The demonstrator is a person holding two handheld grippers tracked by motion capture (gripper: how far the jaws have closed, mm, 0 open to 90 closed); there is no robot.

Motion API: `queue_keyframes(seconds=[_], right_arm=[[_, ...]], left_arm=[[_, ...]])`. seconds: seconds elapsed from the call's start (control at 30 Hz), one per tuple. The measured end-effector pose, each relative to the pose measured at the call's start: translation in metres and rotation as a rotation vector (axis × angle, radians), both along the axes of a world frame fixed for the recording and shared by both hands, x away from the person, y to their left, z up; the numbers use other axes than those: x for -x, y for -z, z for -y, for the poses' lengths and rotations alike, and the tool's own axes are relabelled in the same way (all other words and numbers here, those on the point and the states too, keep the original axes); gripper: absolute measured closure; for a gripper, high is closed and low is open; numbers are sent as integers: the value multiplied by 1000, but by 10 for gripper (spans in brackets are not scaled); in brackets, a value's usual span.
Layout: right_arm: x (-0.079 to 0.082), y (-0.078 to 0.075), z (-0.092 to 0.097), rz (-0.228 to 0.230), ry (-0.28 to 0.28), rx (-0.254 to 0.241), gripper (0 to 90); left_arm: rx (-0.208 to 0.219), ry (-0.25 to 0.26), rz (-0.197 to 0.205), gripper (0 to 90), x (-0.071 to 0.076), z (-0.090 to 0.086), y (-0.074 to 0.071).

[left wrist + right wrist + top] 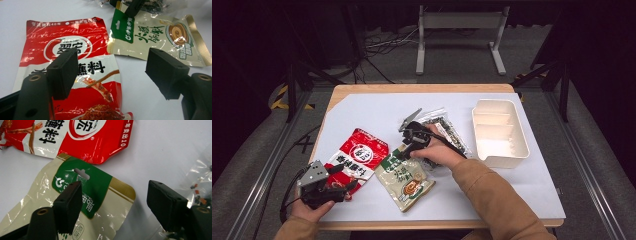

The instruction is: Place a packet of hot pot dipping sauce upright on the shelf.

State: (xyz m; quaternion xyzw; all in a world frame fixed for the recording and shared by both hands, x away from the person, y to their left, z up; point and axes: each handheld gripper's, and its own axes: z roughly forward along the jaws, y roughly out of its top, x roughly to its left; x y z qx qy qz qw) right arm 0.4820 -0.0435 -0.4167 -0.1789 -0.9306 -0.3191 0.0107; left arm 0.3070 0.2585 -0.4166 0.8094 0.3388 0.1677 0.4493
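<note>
High view: nearest, the left gripper [328,187] hovers with jaws wide and empty over the bottom edge of a glossy red pouch [357,159], flat and crinkled on the white table [377,115]. Just beside it lies a cream pouch with a green header [404,179]. The right gripper [409,145] stands over that header, jaws wide apart, nothing between them. Behind the hand lies a clear bag of dark bits [444,132]. Farther right sits a cream plastic tray [501,131], its ribbed compartments bare.
</note>
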Motion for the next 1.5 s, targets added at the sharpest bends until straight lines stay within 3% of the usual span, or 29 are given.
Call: queue_keyframes(seconds=[0.6,0.93,1.2,1.37,1.5], right_arm=[[1,12,-6,-77,-57,7,299],[3,12,-7,-117,-143,26,529],[9,6,-8,-65,-201,56,752],[13,7,-11,-64,-213,91,869],[14,8,-12,-60,-223,110,886]], left_arm=[[-10,7,8,267,-1,0,0],[-11,4,2,266,-1,1,1],[-7,5,-4,265,-1,1,1],[-10,3,-3,265,-1,1,1],[-8,4,-4,265,-1,1,1]])
